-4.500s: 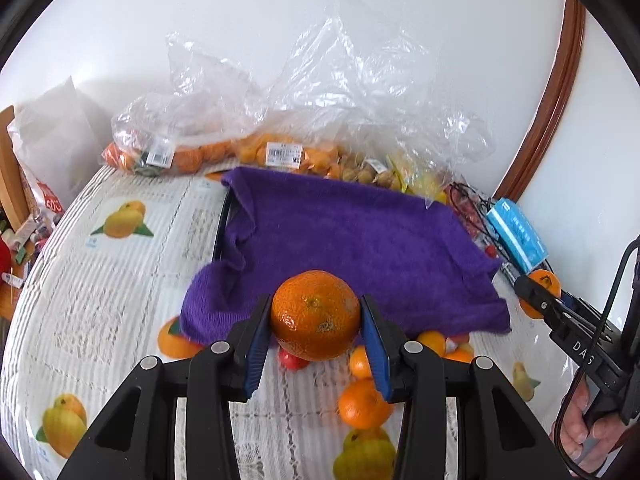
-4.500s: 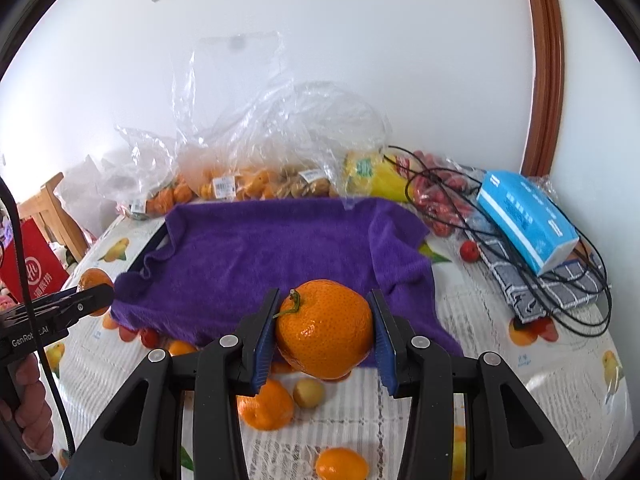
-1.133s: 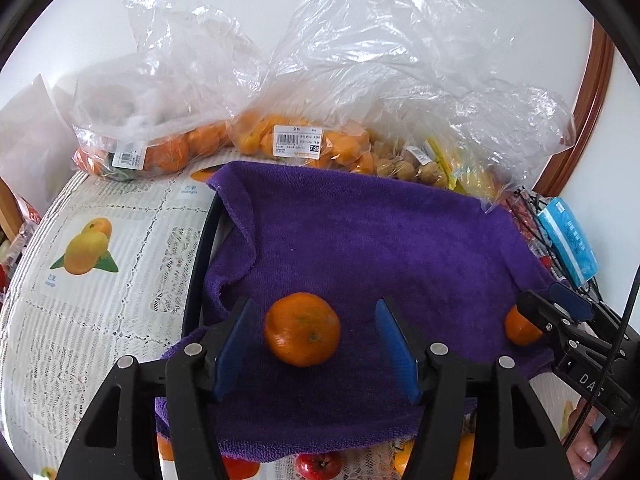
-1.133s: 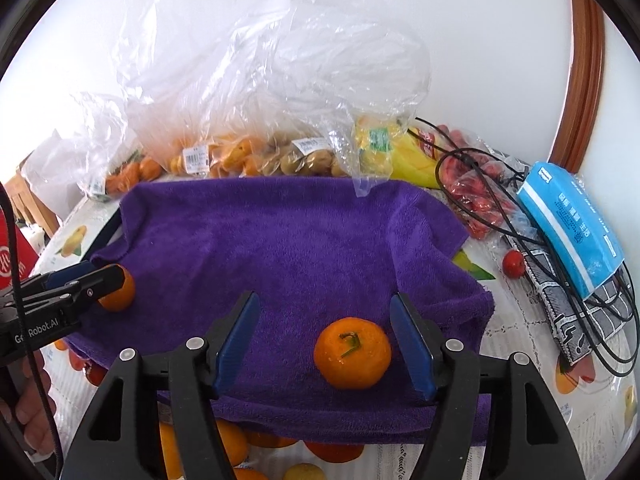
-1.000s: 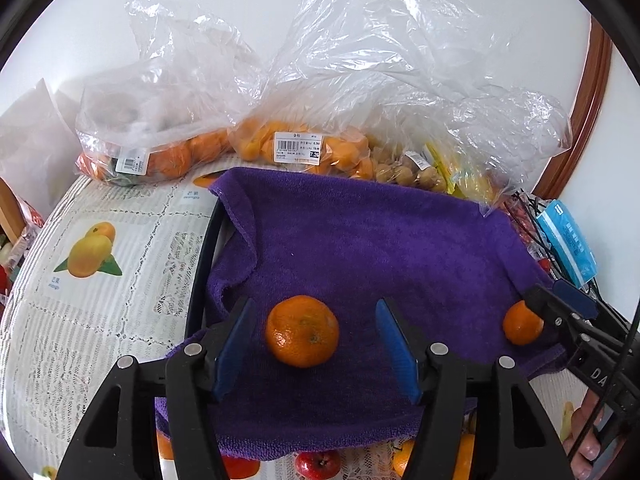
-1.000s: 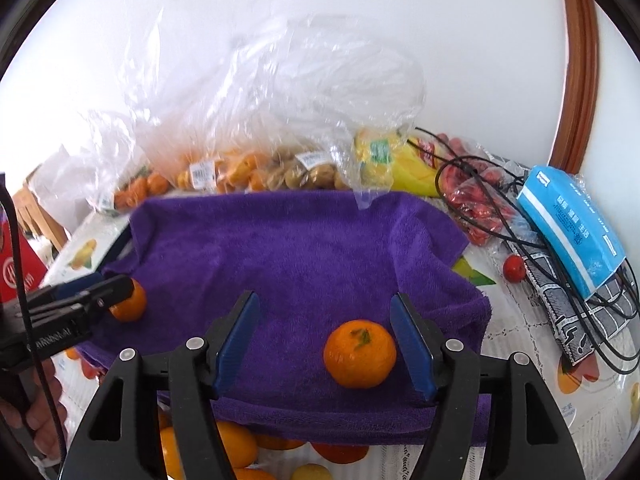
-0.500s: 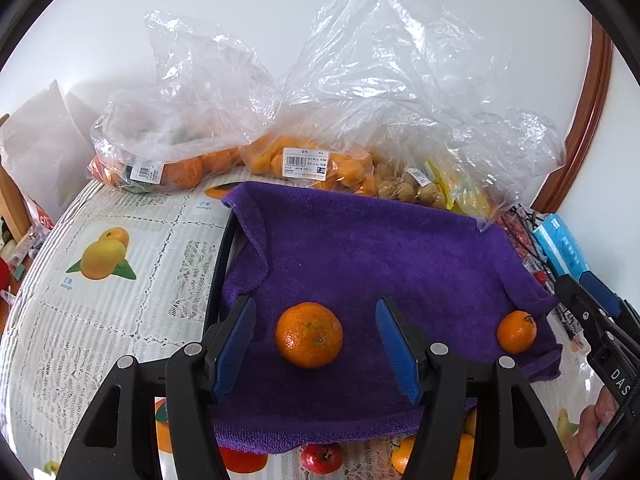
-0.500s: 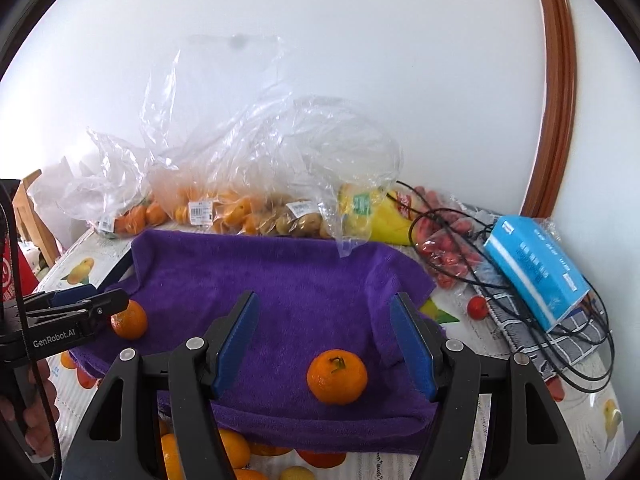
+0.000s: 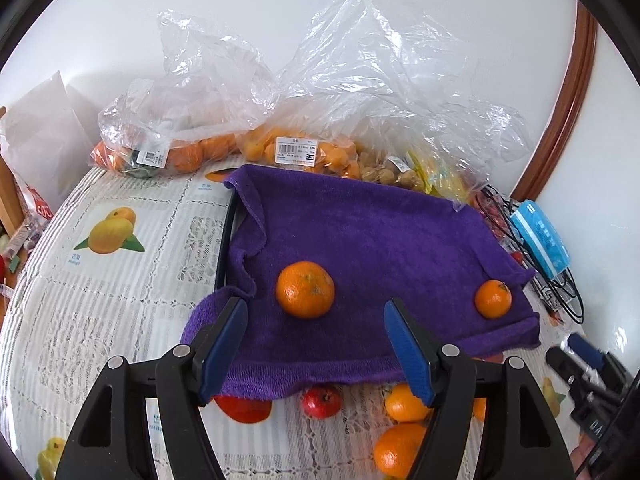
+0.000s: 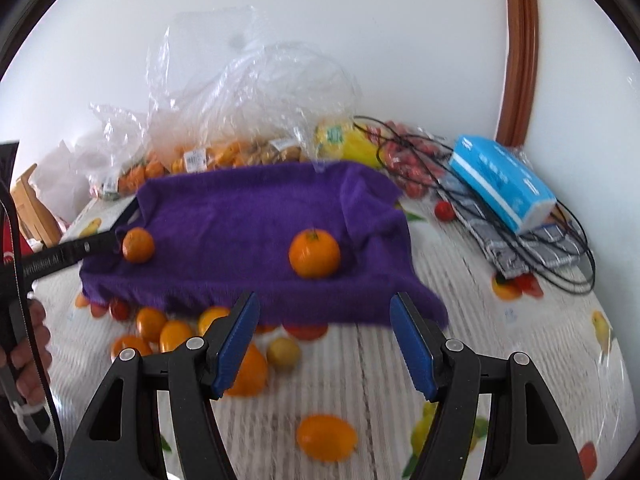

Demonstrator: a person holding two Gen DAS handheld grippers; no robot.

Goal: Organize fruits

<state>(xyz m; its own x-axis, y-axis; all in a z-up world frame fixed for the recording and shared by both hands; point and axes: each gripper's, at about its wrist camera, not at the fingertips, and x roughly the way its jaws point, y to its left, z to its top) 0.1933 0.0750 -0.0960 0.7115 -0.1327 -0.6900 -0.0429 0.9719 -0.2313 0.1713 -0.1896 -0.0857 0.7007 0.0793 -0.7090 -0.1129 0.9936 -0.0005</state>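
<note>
Two oranges now lie on the purple towel [image 9: 360, 240]: the left orange [image 9: 305, 289] and the right orange [image 10: 314, 253], well apart, each carried in clamped seconds ago and since released. I judge this pair placed; more loose fruit [image 10: 326, 436] waits on the tabletop [image 9: 100, 312] near the towel's front edge. The left hand-held gripper [image 9: 316, 344] has backed off, its jaws just widened further and empty, its orange just beyond them. The right hand-held gripper [image 10: 324, 344] stands apart too, empty, pulled farther back.
</note>
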